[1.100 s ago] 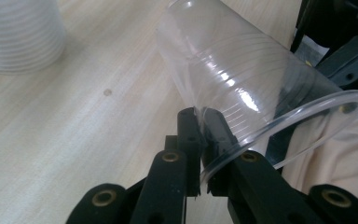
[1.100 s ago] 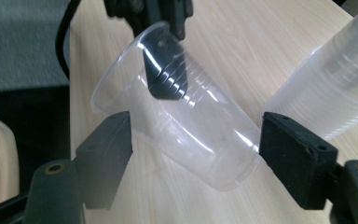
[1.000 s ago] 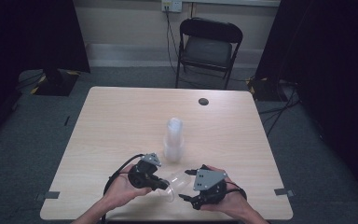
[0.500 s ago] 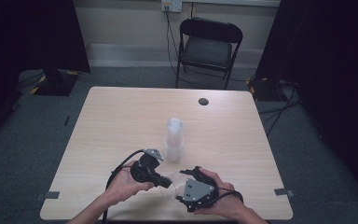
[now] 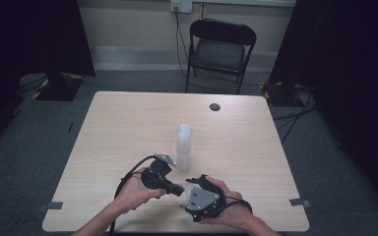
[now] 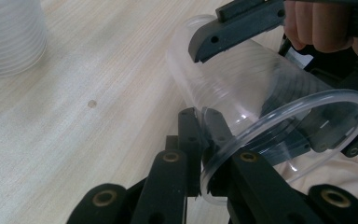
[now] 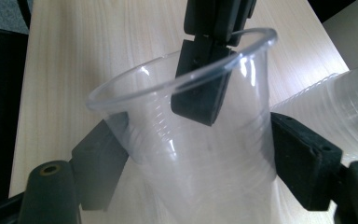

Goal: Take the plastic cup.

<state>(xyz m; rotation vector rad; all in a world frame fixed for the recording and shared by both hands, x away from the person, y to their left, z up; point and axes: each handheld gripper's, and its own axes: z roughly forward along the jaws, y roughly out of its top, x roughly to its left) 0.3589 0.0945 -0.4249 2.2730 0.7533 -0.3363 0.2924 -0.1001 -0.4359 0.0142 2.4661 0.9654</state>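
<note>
High view looks down over the table (image 5: pixel 128 123) — both claw views sit close, sharing the clear cup (image 6: pixel 261 107).

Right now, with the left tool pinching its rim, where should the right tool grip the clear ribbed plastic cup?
Grip the clear ribbed plastic cup across its ribbed wall, one pad each side, coming from the base end. The left tool already occupies the rim, and the round wall offers two opposite faces. The right tool, jaws just closing, already straddles the cup there.
</note>
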